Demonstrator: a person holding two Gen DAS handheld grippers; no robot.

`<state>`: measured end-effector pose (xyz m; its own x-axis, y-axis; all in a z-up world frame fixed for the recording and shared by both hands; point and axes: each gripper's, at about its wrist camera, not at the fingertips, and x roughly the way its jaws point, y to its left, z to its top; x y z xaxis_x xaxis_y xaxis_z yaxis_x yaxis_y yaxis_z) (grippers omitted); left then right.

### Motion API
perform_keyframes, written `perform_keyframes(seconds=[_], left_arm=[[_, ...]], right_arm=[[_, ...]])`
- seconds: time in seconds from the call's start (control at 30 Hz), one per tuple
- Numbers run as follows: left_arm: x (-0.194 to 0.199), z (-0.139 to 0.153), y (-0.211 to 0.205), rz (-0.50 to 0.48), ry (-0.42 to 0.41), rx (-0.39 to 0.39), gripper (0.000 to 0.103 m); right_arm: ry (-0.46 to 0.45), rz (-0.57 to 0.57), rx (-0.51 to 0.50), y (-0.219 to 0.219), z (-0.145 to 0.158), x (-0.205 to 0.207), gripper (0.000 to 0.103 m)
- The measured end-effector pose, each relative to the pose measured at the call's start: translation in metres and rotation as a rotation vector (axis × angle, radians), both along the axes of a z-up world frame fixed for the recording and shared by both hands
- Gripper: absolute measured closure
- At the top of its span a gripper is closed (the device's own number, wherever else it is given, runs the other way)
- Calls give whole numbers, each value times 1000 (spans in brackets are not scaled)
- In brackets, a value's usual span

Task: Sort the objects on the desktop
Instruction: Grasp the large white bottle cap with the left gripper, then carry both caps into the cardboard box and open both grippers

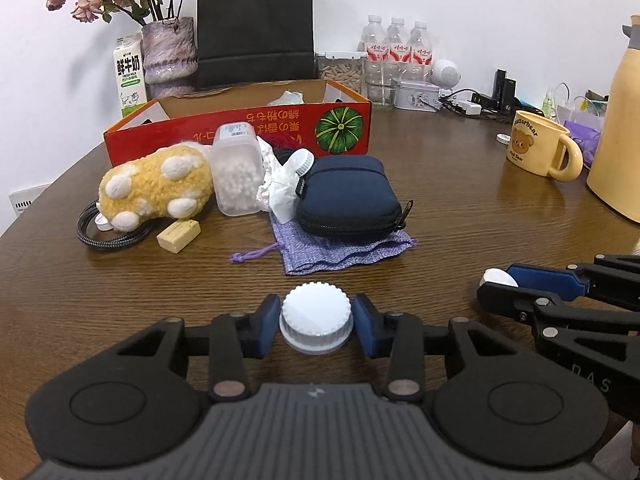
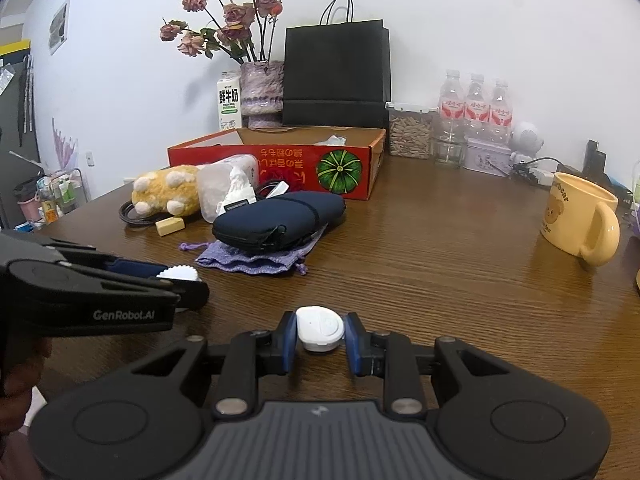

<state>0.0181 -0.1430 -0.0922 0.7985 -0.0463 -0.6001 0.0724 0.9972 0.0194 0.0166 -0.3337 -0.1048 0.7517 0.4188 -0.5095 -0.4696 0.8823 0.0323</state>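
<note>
Left gripper (image 1: pixel 316 322) clamping white cap (image 1: pixel 316 316), right gripper (image 2: pixel 320 334) clamping white case (image 2: pixel 320 328), red box (image 1: pixel 240 128) (tissue inside)

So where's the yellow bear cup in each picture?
Left wrist view: the yellow bear cup stands at the right, in front of a tall yellow jug.
Right wrist view: the cup stands at the far right edge.
Shared landmark: the red pumpkin box, left of the cup in both.
</note>
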Motion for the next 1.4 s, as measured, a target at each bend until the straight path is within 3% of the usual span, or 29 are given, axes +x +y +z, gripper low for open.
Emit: perform_keyframes(seconds=[0.37,0.8,1.2,1.4], left_arm=[[-1,11,12,-1,-44,-11,62],[27,47,58,29,-115,-18,62],[100,102,100,27,-214,-17,62],[154,122,115,32,-214,-35,62]], right_arm=[[-9,-4,-13,13,10,1,79],[-78,7,1,59,53,33,79],[-142,-23,40,102,97,108,79],[-147,-23,33,124,114,163,79]])
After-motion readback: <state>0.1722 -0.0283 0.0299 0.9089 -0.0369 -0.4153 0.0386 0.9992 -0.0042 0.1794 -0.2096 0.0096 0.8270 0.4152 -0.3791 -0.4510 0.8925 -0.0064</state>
